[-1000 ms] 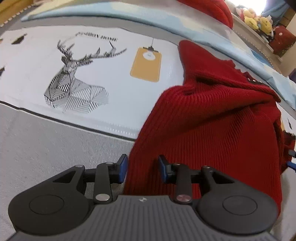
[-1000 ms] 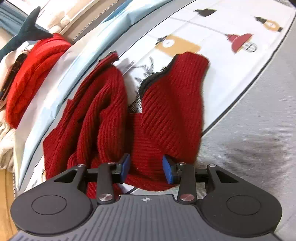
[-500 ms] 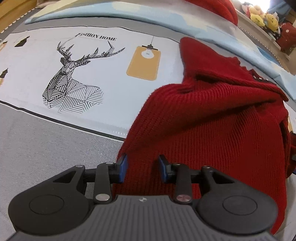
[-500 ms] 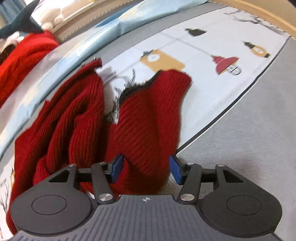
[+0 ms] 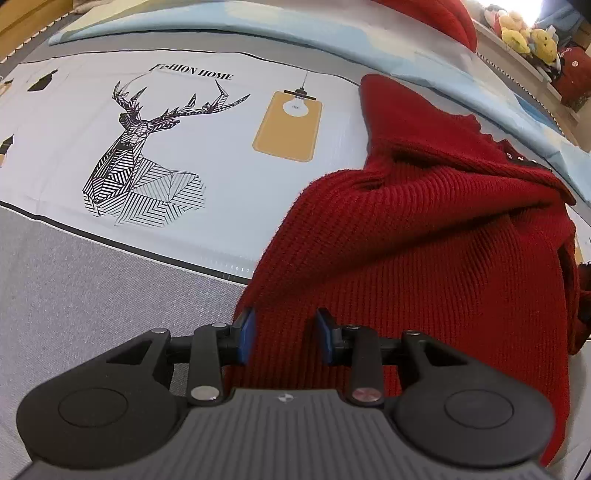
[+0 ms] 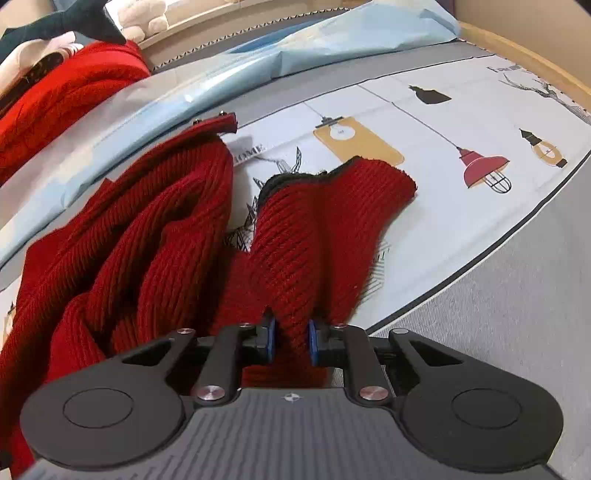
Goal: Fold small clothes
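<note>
Lying crumpled on a printed bedsheet [image 5: 221, 155], with its lower hem reaching onto the grey border nearest the cameras: a dark red ribbed sweater [image 5: 443, 258] [image 6: 155, 236]. Spreading out on the sheet beside it, a geometric deer print [image 5: 144, 158] and a yellow lamp motif [image 5: 288, 129].

Left gripper [image 5: 284, 336]: hanging over the hem at the sweater's left edge, jaws standing partly apart with knit lying between the blue pads [image 5: 247, 332]; impossible to tell whether the pads are pressing on the fabric or merely straddling it.

Right gripper [image 6: 290, 339]: pinching a bunched ridge of the sweater, jaws having just been closing, blue pads [image 6: 271, 338] pressing into the knit from both sides. Rising from this pinch toward the lamp motif [image 6: 354, 144], one sleeve-like fold; heaping to its left, the rest of the garment in thick folds.

Lying farther back: a pale blue cover [image 6: 258, 55], a second, brighter red knit [image 6: 62, 92] upon it, and plush toys [image 5: 524, 33] sitting on a ledge behind.
</note>
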### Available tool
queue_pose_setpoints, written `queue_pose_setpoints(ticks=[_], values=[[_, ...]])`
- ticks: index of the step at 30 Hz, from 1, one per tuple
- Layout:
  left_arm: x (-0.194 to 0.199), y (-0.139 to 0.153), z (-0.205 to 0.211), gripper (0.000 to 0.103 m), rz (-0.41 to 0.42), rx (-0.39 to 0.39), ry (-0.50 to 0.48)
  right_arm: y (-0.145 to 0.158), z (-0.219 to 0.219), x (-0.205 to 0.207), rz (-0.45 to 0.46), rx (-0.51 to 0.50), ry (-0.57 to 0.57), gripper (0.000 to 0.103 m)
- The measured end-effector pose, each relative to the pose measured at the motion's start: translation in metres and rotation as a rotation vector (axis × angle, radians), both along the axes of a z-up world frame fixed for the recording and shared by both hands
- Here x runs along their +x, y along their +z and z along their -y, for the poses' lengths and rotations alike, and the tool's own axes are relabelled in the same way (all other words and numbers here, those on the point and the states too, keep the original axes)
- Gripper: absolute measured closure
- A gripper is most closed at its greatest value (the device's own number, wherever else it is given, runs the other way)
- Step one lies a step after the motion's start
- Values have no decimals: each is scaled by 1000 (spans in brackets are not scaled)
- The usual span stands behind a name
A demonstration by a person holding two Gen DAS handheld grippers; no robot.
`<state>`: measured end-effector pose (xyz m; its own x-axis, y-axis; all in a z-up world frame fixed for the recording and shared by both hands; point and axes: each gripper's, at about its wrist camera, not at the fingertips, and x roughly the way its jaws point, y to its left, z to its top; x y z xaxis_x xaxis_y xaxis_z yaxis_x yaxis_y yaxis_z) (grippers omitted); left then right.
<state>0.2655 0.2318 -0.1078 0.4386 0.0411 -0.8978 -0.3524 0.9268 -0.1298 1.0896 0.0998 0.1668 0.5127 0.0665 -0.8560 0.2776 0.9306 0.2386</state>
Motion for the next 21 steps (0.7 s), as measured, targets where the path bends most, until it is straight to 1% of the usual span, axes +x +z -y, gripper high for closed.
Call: queue_pose_setpoints(ticks=[6, 9, 11, 14, 17, 19, 21], values=[[2, -3, 1, 64, -5, 10, -6, 17, 14, 2, 72, 14, -15, 88], [2, -5, -1, 64, -8, 11, -15, 42, 37, 8, 157, 42, -38, 89], [3, -6, 0, 64, -13, 16, -25, 64, 65, 18, 231, 41, -52, 89], [4, -6, 2, 64, -17, 21, -39, 100, 123, 43, 311, -15, -83, 90], [4, -5, 5, 64, -22, 22, -60, 134, 193, 69, 365, -74, -182, 91], [5, -5, 6, 65, -25, -8, -79, 149, 231, 86, 391, -107, -249, 91], [5, -5, 9, 65, -31, -60, -111, 153, 255, 101, 397, -154, -316, 91]])
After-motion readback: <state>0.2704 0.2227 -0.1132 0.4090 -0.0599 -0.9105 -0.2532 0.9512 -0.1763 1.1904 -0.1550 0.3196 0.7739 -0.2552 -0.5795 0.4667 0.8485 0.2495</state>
